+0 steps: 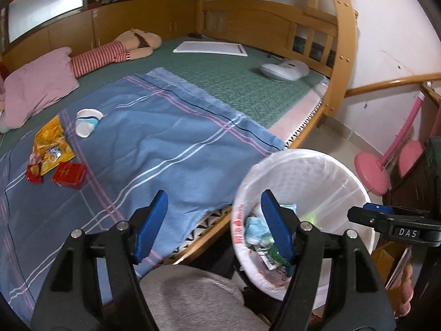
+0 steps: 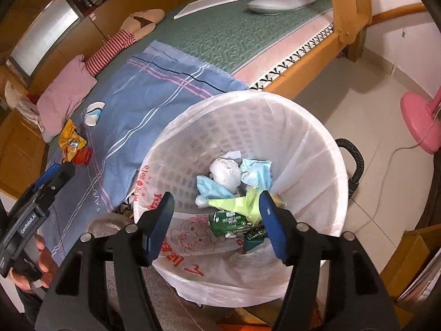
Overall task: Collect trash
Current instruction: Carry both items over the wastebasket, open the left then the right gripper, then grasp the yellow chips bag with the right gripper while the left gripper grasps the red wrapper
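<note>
While poised above the white lined trash bin, right claw parted, pads gripping nothing, crumpled wrappers heaped below. Left claw likewise spread and empty, over the bed's blue sheet. Still on that sheet: yellow snack bag, red packets, white cup.

The left wrist view looks obliquely down across the bed, bin at right. The right wrist view hangs close above that bin — both share bin, blue sheet and bed.
</note>
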